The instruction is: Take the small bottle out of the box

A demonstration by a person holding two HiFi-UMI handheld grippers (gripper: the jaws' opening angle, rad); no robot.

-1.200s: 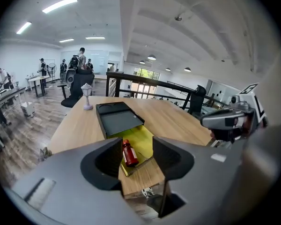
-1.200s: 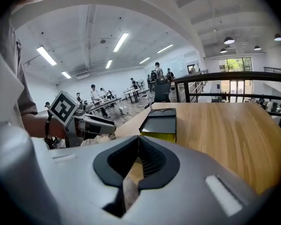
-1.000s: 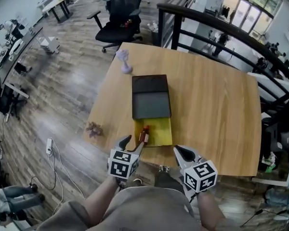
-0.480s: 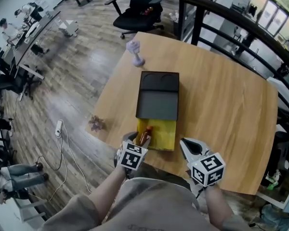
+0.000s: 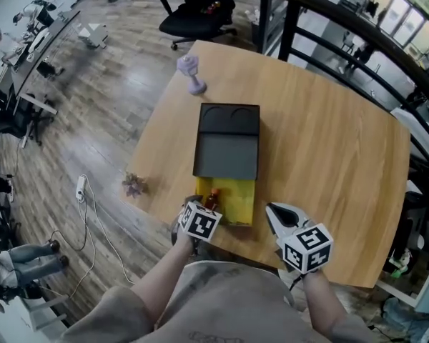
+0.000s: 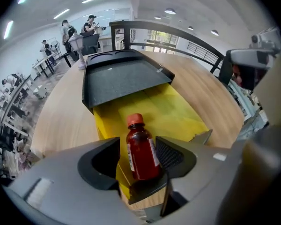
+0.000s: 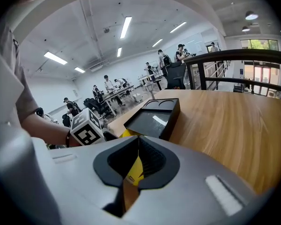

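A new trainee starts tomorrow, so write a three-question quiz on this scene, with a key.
1. True or false: the small bottle is in the yellow tray.
2. Fill in: the right tool's jaws stand ____.
3. Between the left tool's jaws is: A) the bottle B) nothing C) the right tool.
Key: 1 true; 2 shut; 3 A, not gripped, the jaws having just been opening.

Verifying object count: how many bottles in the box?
1. The small bottle is at the near-left of the yellow drawer. The black cover hides the drawer's far end, so more may be inside.
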